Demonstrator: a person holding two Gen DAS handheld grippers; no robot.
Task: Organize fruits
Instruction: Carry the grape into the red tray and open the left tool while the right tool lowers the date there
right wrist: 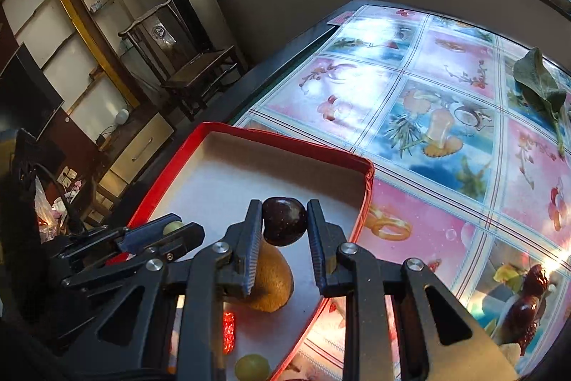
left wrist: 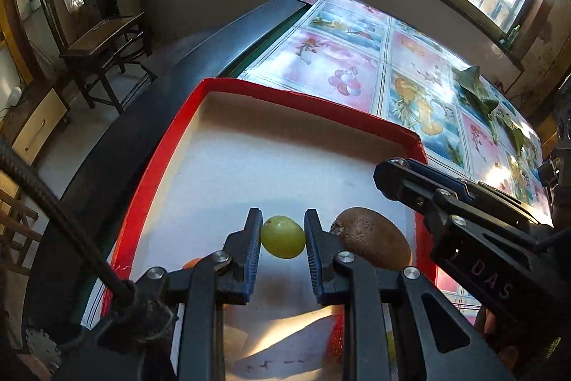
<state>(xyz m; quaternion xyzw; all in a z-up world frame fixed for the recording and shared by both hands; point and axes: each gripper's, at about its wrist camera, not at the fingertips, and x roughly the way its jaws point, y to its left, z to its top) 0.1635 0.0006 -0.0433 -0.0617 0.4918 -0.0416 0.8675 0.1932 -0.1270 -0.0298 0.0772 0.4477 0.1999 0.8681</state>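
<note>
My left gripper is shut on a green grape, held over the white floor of a red-rimmed box. A brown kiwi lies in the box just right of it. My right gripper is shut on a dark cherry above the same red box, with the kiwi right beneath it. In the left wrist view the right gripper reaches in from the right; in the right wrist view the left gripper shows at the left with its grape.
A second green grape and a red strawberry lie at the box's near end. Green leaves and dark dried fruit rest on the fruit-print tablecloth. A wooden chair stands beyond the table.
</note>
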